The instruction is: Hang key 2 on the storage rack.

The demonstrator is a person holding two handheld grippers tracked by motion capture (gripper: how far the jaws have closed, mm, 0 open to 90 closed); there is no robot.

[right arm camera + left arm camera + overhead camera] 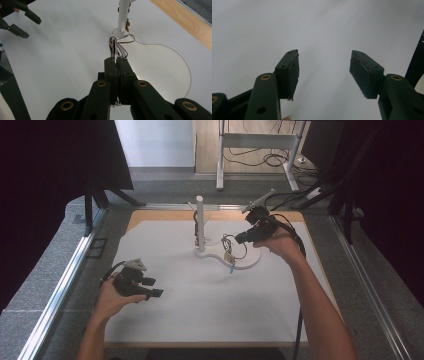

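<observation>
Holding a thin bundle of wire loops between the right gripper's pads, jaws pressed together on it; we read the step as carrying or hanging this bundle at the white post. The loops stick out just past the fingertips, and a lighter strand runs on from them toward the foot of the post, straight ahead of the jaws and not far off.

To do it well, we judge: keep the clamp firm, since the loops are springy and thin; move slowly along the jaw line toward the post; watch that the trailing strand does not snag the curved white base. In the high view a small teal-tipped piece hangs under the bundle, over the base.

Left gripper is well apart to the near left, jaws wide apart with nothing between them, over the bare white sheet.

Hard to make out: how many loops are held, and whether the strand is tied to the post or merely lies against it. Pegs on the post are blurred. What the teal piece is, we cannot tell.
</observation>
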